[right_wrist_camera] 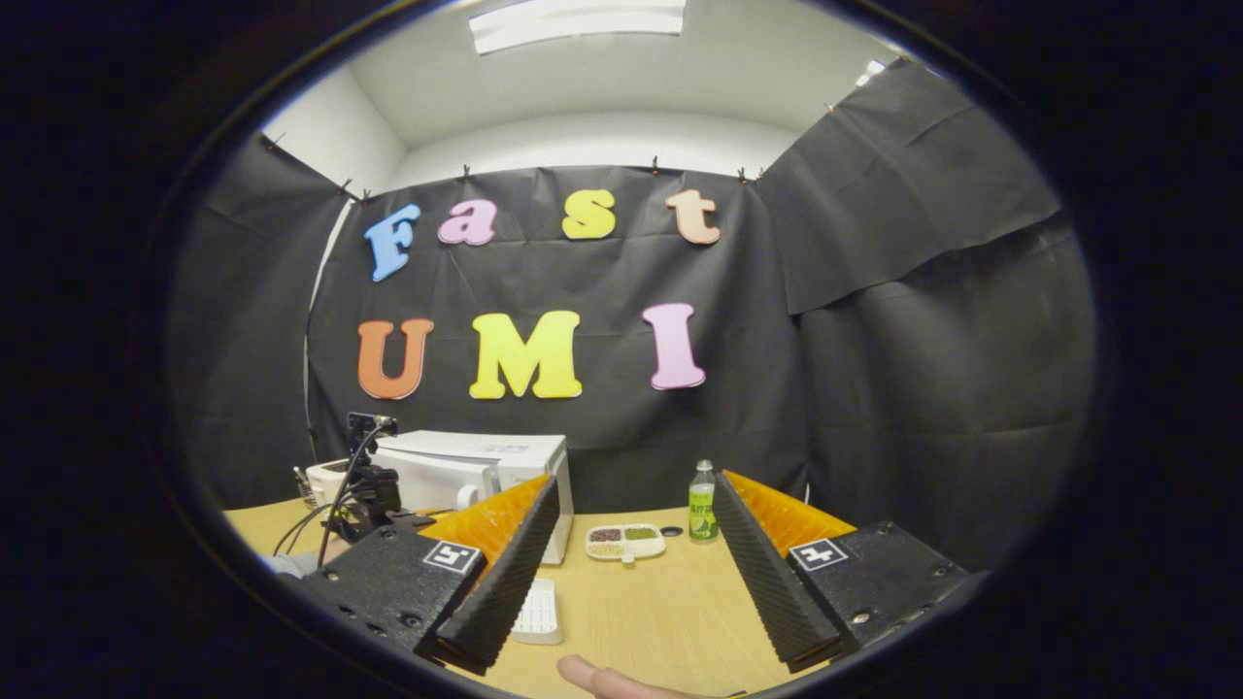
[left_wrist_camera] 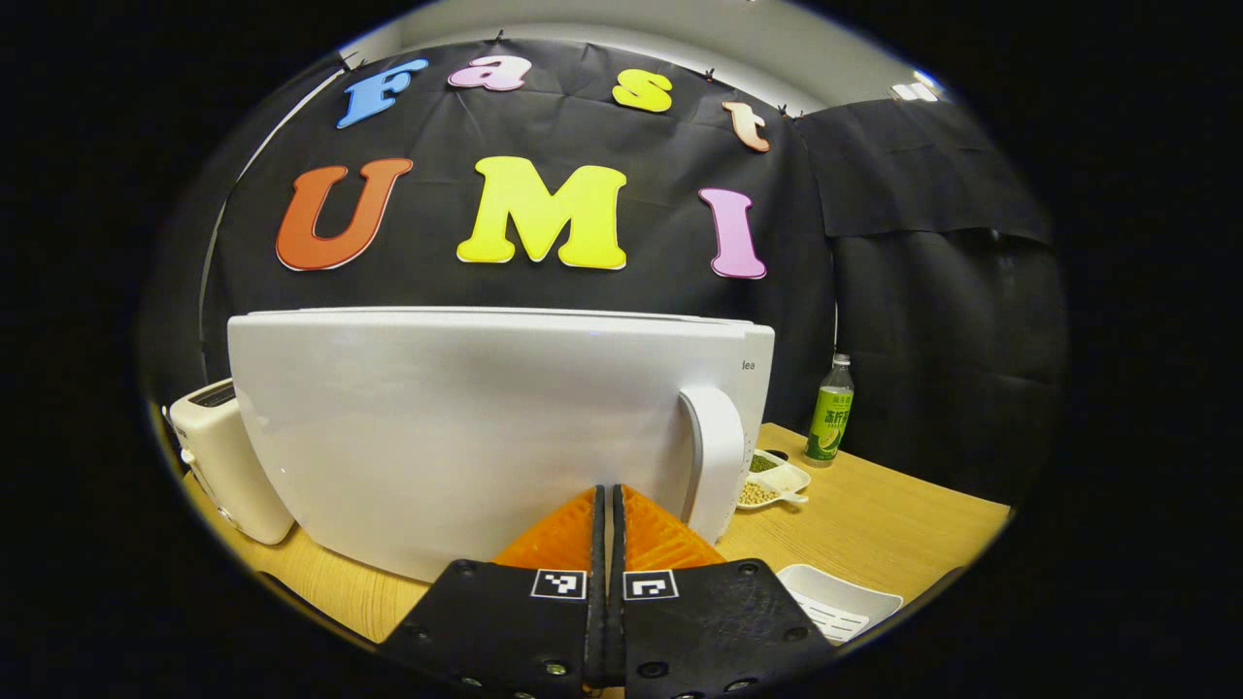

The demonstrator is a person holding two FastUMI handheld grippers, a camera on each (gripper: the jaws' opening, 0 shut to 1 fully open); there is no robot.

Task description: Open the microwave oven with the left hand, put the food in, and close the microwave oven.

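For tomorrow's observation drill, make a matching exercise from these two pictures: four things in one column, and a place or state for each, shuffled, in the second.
Column 1
1. microwave oven
2. green bottle
3. left tool
4. right tool

Column 2
A. fingers spread wide apart, nothing between them
B. fingers closed together, nothing between them
C. white, door shut, close in front of the left tool
D. upright on the table, beyond the divided dish

Pairs: 1-C, 2-D, 3-B, 4-A
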